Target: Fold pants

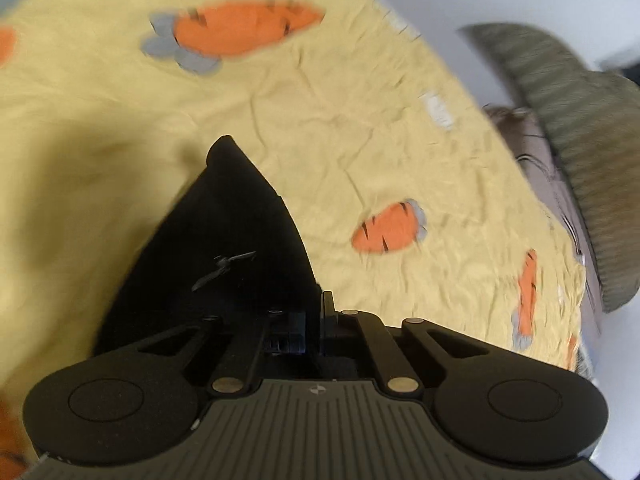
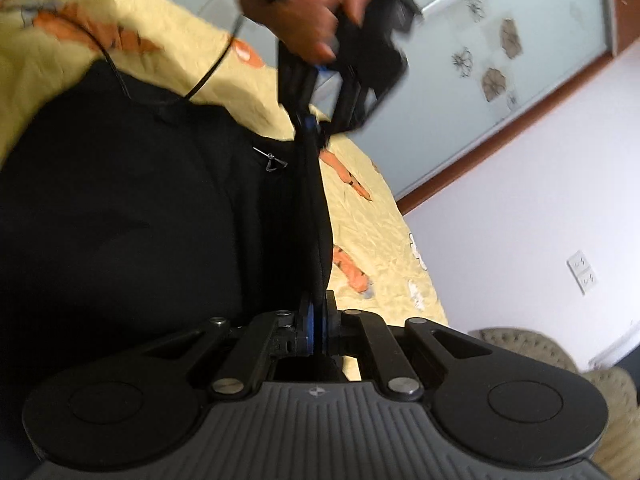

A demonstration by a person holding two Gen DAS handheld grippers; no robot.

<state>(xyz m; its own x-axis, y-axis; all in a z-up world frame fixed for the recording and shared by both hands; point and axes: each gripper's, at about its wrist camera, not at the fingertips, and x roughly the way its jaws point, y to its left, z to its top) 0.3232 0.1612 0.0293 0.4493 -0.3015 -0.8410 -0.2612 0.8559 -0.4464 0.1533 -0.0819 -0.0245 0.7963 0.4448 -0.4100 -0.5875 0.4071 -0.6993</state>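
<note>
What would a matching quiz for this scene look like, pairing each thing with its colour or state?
Things:
1. pants
2. bedsheet
3. right gripper
4. wall socket

Descriptions:
A. yellow with orange carrots
B. white, on the pale wall
C. plain black fabric
D. shut on an edge of cloth

Pairs: 1-C, 2-A, 3-D, 4-B

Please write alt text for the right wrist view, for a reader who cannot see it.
The right gripper is shut on an edge of black pants, stretched up to the left gripper, held by a hand. The pants lie on a yellow sheet printed with orange carrots; a glass door and white wall stand behind.
</note>
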